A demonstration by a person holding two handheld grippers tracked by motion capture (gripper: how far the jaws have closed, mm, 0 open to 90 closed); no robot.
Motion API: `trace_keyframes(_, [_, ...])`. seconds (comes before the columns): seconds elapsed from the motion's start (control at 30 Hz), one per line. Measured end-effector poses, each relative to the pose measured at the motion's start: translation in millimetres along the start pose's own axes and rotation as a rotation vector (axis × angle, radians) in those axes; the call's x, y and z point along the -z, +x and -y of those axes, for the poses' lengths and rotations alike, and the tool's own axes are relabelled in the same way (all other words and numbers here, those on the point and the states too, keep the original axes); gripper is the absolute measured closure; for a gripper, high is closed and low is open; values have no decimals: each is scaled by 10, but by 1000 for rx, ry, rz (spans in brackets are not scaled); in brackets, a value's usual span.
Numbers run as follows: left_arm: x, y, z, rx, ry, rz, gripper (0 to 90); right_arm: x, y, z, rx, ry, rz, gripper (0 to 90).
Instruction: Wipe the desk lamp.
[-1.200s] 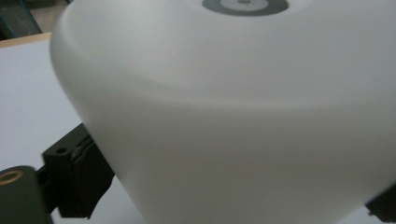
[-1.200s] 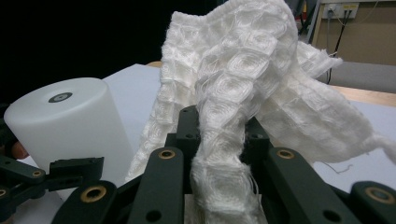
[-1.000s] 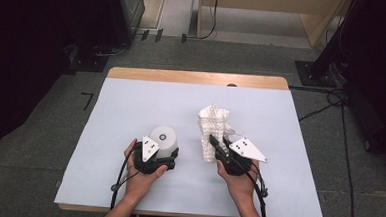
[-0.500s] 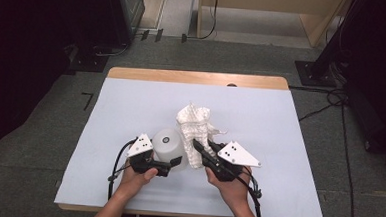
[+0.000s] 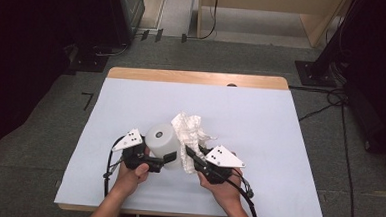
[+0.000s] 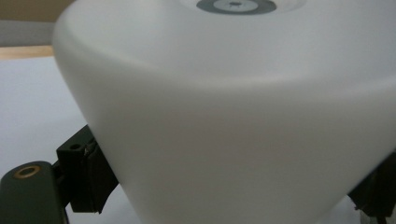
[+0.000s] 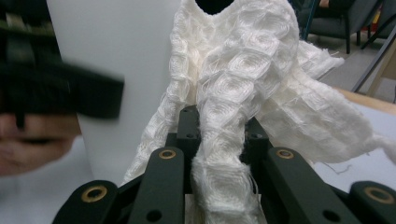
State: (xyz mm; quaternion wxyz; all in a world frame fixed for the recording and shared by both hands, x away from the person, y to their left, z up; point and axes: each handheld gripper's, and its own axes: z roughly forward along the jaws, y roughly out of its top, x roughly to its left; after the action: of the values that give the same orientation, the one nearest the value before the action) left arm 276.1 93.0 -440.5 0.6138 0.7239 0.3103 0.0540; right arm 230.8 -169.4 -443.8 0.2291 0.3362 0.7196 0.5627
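**Q:** On the table, what lies where?

**A:** At the near middle of a table covered in pale blue sheet point(image 5: 260, 122), a person's two hands come in from the near edge, each holding a black gripper. The left gripper point(image 5: 171, 158) holds a white cup point(image 5: 163, 146), which stands upside down with its flat base on top. The right gripper point(image 5: 188, 151) holds a crumpled white cloth point(image 5: 190, 131), which rises up and away from its tips and sits just right of the cup, against its side.

**Q:** How do the left gripper's jaws stand?

**A:** Wide apart and pressed on the cup. In the left gripper view the cup's point(image 6: 233, 121) smooth wall spans the frame, with one black pad against its lower left side and another at the lower right edge. A small grey ring marks the centre of its base.

**Q:** And the right gripper's jaws?

**A:** Close together, clamped on a twisted strand of the cloth point(image 7: 233, 84). In the right gripper view the waffle-textured fabric fans out above the tips, and the cup's point(image 7: 116, 51) white wall stands just to the left, with the left gripper's blurred dark jaw across it.

**Q:** Anything else around?

**A:** A bare wooden strip point(image 5: 197, 77) of the table shows along the far edge, and grey floor lies beyond it.
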Motion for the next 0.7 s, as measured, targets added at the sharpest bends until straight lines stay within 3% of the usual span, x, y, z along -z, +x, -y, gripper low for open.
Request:
trace_keyframes(0.1, [44,55,-11,19,-6,-5,86,-52,24,57,7,24,-4,753])
trace_keyframes(0.23, [14,56,10,8,23,-3,86,-60,48,44,6,22,-2,754])
trace_keyframes(0.3, [-74,-9,46,-35,72,-3,86,-26,44,-4,4,1,1,753])
trace_keyframes(0.33, [-74,-9,46,-35,72,-3,86,-9,39,-24,3,-8,6,754])
trace_keyframes(0.37, [-141,-76,76,-74,108,-10,86,10,30,-46,1,-19,9,754])
trace_keyframes(0.5, [-216,-158,98,-121,141,-4,86,85,-22,-114,-8,-56,22,754])
trace_keyframes(0.63, [-204,-156,81,-116,132,-3,86,82,-38,-92,-12,-47,22,754])
trace_keyframes(0.7, [-169,-118,58,-85,106,-7,86,47,-29,-45,-11,-27,23,754])
